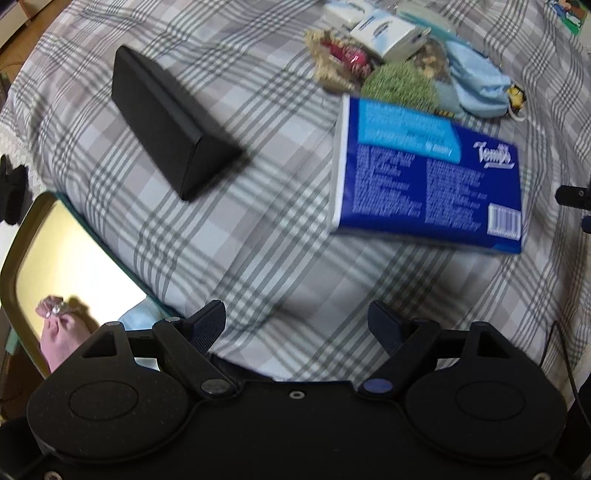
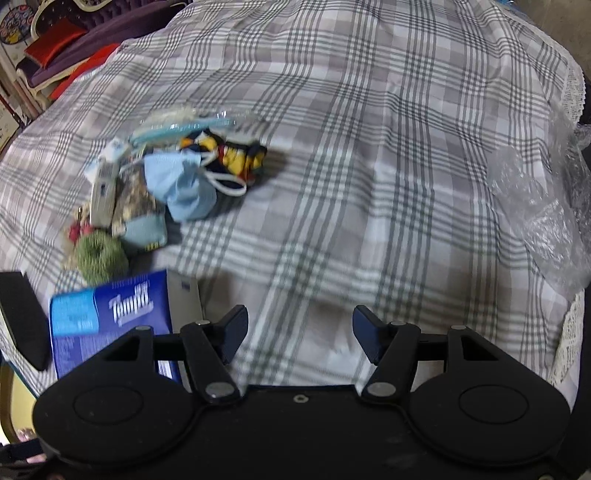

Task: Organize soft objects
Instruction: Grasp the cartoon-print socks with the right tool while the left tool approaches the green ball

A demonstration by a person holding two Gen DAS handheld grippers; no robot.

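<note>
A blue tissue pack (image 1: 428,177) lies on the plaid cloth (image 1: 258,229), ahead and to the right of my left gripper (image 1: 297,326), which is open and empty. Behind the pack is a heap of soft things: a green scrunchie (image 1: 400,86), a light blue face mask (image 1: 476,85) and a small white packet (image 1: 391,33). In the right wrist view the same heap sits to the left, with the mask (image 2: 181,184), a yellow and navy cloth item (image 2: 232,153), the scrunchie (image 2: 99,254) and the tissue pack (image 2: 110,321). My right gripper (image 2: 301,338) is open over bare cloth.
A black triangular case (image 1: 170,122) lies left of the tissue pack. A yellow tray (image 1: 70,266) sits at the lower left beyond the cloth's edge, with a pink item (image 1: 55,325) on it. Crumpled clear plastic (image 2: 546,206) lies at the right edge.
</note>
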